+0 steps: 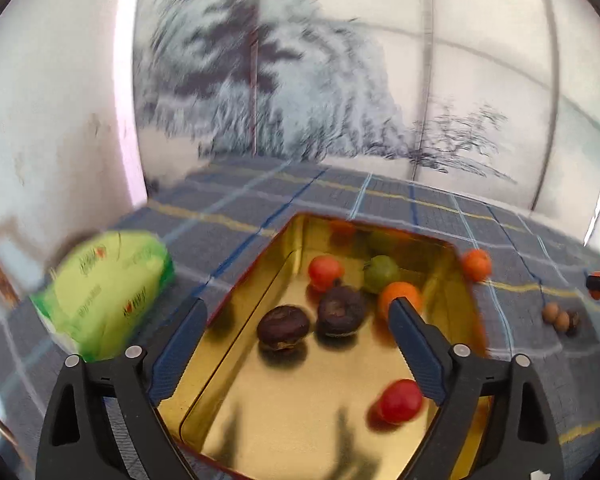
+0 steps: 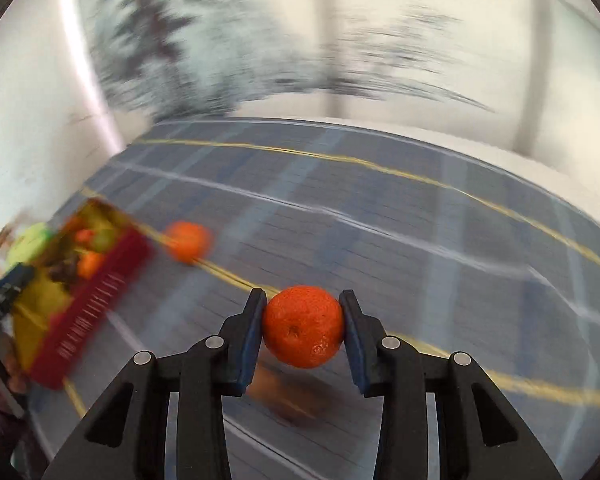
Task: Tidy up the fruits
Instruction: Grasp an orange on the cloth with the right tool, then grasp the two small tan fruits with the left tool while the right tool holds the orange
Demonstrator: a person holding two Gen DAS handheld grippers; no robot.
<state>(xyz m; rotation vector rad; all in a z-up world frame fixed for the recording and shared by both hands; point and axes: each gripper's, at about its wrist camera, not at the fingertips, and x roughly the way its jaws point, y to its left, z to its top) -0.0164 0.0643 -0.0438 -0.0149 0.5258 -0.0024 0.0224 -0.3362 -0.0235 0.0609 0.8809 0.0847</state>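
My right gripper point(image 2: 303, 296) is shut on an orange mandarin point(image 2: 303, 326), held above the plaid cloth. A second mandarin point(image 2: 188, 240) lies on the cloth further left, beside the open tin point(image 2: 96, 300) with its red side wall. In the left wrist view my left gripper point(image 1: 298, 304) stands open over the gold tin point(image 1: 300, 420), with nothing between its fingers. Inside the tin lie two dark brown fruits point(image 1: 284, 328), a green fruit point(image 1: 381, 274), an orange one point(image 1: 400, 294) and two red ones point(image 1: 324, 272). The loose mandarin point(image 1: 476, 265) sits just outside the tin's right wall.
A green packet point(image 1: 104, 292) lies left of the tin near the white wall. Small brown nuts point(image 1: 560, 318) sit on the cloth to the right, seen as a blur under the right gripper. The plaid cloth point(image 2: 420, 240) stretches back to a wall with a tree picture.
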